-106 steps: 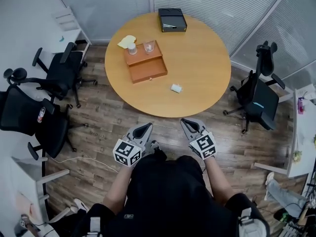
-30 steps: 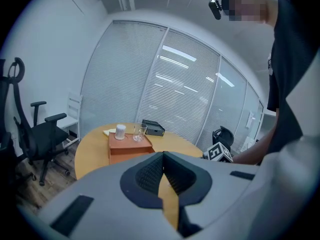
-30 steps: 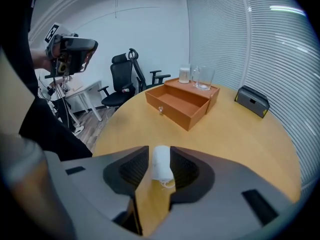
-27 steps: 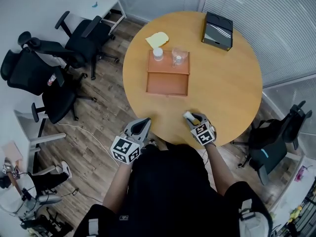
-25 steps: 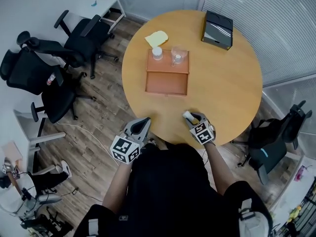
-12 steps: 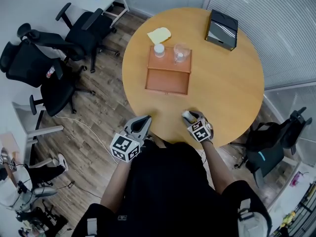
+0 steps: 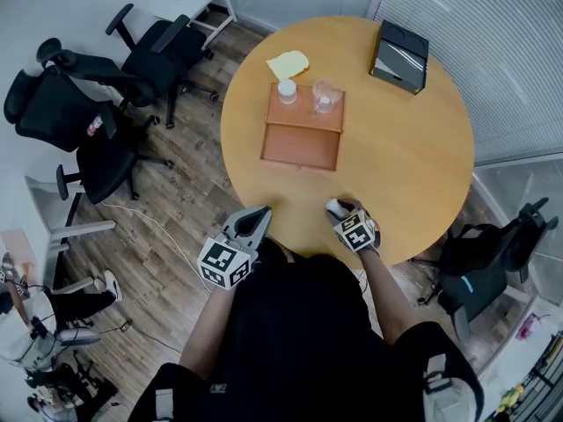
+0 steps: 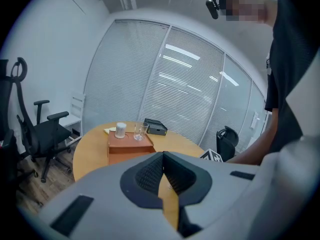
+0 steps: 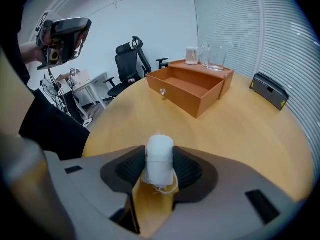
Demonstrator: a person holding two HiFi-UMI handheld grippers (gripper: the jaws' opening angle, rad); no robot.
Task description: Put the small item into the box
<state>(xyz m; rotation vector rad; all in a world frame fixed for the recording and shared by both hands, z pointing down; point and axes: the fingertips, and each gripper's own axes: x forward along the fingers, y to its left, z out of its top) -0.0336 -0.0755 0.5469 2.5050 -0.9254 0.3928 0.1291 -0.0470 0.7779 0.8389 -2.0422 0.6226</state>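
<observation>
Nearest: left gripper [image 7: 254, 214], held low just off the near rim of the round wooden table [image 7: 413, 174], to the left of the right gripper [image 7: 341, 210] and apart from it. Jaws shut together, tips meeting, nothing between them.

Right gripper over the near part of the tabletop, just inside the rim. Jaws opening. Small white roll [image 9: 159, 160] upright between the pads, both pads against its sides, top of the roll poking above the jaw tips, a few loose threads at its foot. Not yet in the box.

Ahead of the right gripper, well apart across bare tabletop: orange wooden box [image 7: 302, 112]. Drawer [image 9: 186, 90] pulled out toward the grippers, open at the top, small knob on the front facing this way. Same box straight ahead in the left gripper view, farther off.

On the box's top, at the end away from the grippers: white jar [image 7: 286, 90] and clear glass [image 7: 325, 98], side by side, jar on the left, both upright. Just beyond the jar: yellow cloth [image 7: 288, 63], flat on the table.

Farther still, ahead and to the right of the right gripper: black case [image 7: 400, 54] near the far rim.

Off to the left of the left gripper, on the wood floor: black office chairs [image 7: 88, 117].
</observation>
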